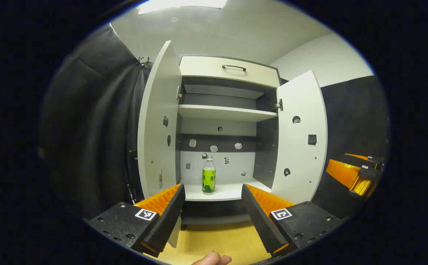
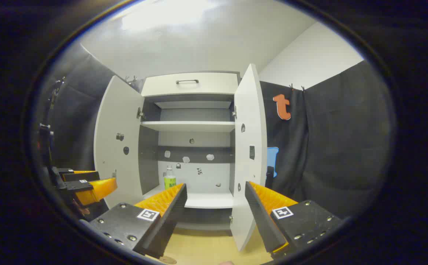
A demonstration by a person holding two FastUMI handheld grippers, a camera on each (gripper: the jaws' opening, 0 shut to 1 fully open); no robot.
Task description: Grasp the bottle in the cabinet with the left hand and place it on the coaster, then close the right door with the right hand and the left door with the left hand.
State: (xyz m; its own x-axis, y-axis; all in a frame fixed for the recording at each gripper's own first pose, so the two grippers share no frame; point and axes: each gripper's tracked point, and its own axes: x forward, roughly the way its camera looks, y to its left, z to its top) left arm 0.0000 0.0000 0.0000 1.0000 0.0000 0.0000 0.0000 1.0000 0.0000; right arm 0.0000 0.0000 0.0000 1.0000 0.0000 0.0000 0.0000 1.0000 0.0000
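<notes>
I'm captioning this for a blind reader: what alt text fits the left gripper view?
A bottle with a green label stands upright on the bottom shelf of a cabinet, both doors open. The left gripper, jaws open, points at it from a distance.

I'm working in a staged test booth: black cloth (image 2: 328,147) hangs as walls around a white cabinet (image 1: 228,70) on a wooden counter (image 1: 214,241), under a plain ceiling light (image 1: 181,4).

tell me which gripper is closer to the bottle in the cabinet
Left. The left gripper faces the bottle head-on, open. The right gripper is off to its right, by the right door.
</notes>
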